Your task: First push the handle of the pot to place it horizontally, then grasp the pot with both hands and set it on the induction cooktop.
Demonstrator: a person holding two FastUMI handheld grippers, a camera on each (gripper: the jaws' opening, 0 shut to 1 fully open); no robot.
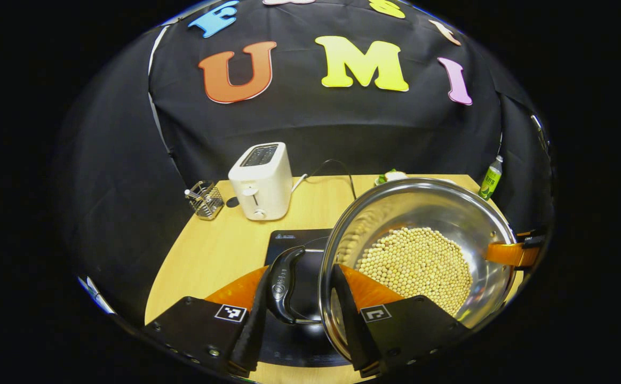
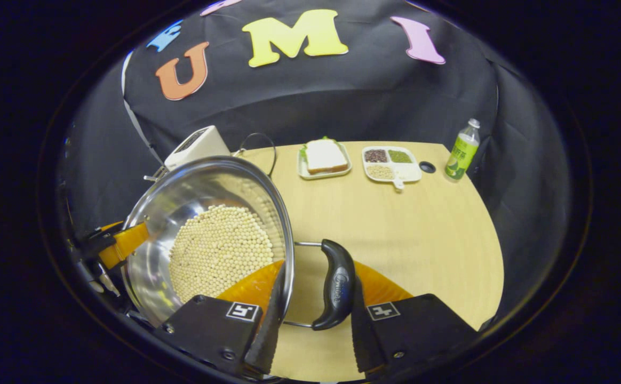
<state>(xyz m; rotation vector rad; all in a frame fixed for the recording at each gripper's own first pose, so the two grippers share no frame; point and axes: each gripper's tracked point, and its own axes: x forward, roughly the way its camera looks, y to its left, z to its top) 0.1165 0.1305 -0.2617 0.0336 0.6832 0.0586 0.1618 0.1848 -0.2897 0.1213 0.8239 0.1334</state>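
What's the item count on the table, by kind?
Cookware: 1, the pot
Appliances: 2, the induction cooktop, the toaster
Food dishes: 2, the sandwich plate, the divided tray
Bottles: 1, the green bottle
Racks: 1, the wire holder
Total: 7

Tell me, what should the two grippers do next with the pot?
Probably lower it straight down. Both grippers, left and right, have a pot handle between their fingers, and the pot of beans hangs over the cooktop.
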